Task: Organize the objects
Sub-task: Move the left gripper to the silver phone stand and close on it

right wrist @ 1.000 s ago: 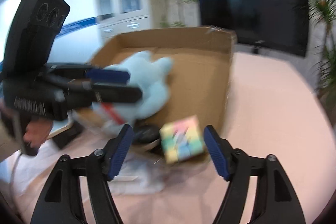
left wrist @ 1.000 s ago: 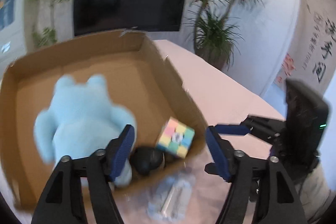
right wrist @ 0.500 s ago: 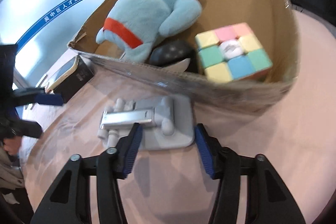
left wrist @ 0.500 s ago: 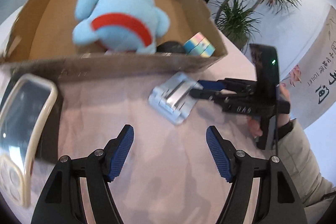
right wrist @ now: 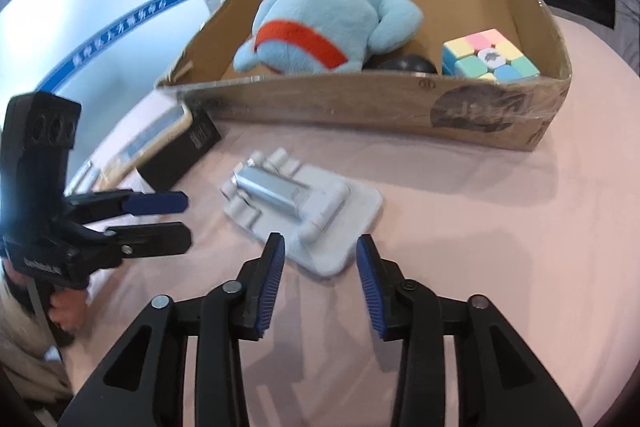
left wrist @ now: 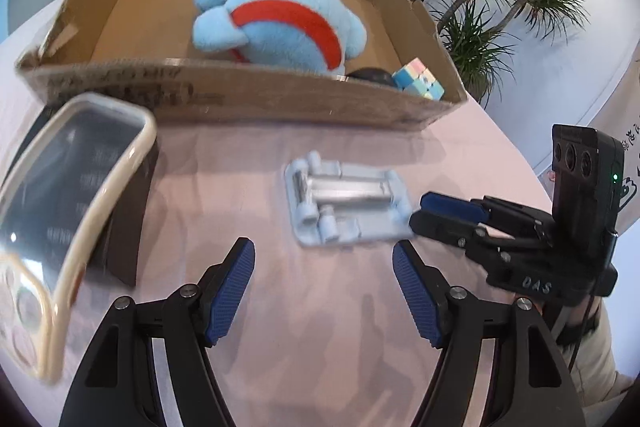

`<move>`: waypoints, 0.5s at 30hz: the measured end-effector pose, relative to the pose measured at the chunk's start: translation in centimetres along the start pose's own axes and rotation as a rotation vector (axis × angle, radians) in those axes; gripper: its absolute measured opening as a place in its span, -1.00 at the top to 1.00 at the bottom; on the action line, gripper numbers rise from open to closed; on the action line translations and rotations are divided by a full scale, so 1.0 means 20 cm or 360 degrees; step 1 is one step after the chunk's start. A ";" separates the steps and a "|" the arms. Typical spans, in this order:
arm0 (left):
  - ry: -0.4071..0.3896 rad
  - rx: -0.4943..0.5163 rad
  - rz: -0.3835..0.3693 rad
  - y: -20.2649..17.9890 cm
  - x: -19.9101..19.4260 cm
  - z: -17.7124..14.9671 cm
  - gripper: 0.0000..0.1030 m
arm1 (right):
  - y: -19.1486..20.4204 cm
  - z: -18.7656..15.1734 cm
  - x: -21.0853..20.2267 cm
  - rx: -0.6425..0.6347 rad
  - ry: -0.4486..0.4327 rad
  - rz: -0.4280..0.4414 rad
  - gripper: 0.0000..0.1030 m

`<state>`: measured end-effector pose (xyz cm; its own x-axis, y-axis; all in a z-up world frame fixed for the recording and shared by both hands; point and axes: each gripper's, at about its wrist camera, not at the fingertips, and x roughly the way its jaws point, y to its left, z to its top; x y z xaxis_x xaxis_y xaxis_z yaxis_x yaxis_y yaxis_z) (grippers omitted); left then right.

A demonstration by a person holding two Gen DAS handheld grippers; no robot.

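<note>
Three items already lie in the cardboard box (right wrist: 360, 99); the grey stand (right wrist: 304, 203) remains outside, near the half-open right gripper (right wrist: 320, 279); left gripper (left wrist: 324, 291) wide.

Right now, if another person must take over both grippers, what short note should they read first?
Left gripper: open, empty, over the table.
Right gripper: open, empty, its fingers at the near edge of the grey phone stand.
Done: blue plush toy, pastel cube and a dark round object lie in the cardboard box.
Left: the stand, and a phone on a black box.
</note>
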<state>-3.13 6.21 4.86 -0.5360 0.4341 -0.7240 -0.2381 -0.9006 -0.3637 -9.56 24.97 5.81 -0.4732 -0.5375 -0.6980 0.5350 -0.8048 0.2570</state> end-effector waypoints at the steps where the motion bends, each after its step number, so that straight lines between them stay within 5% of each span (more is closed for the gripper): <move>1: -0.0011 0.0022 0.0019 -0.01 0.02 0.02 -0.38 | 0.01 0.01 0.01 0.0010 -0.0001 -0.0003 0.12; 3: -0.0007 0.0063 0.0063 -0.03 0.05 0.05 -0.31 | 0.02 0.03 0.03 0.0023 0.0003 -0.0033 -0.02; 6: 0.0066 0.0121 0.0137 -0.04 0.14 0.05 0.30 | 0.03 0.04 0.08 0.0053 0.0031 -0.0081 -0.01; 9: 0.0058 0.0126 0.0097 -0.04 0.15 0.04 0.41 | 0.01 0.03 0.10 0.0085 0.0032 -0.0116 0.24; 15: 0.0019 0.0100 0.0069 -0.03 0.17 0.05 0.39 | 0.01 0.03 0.10 0.0094 0.0017 -0.0130 0.25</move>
<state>-5.64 8.13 3.16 -0.5372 0.3947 -0.7454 -0.2653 -0.9180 -0.2949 -10.77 23.73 4.85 -0.5058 -0.4668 -0.7254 0.4524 -0.8595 0.2377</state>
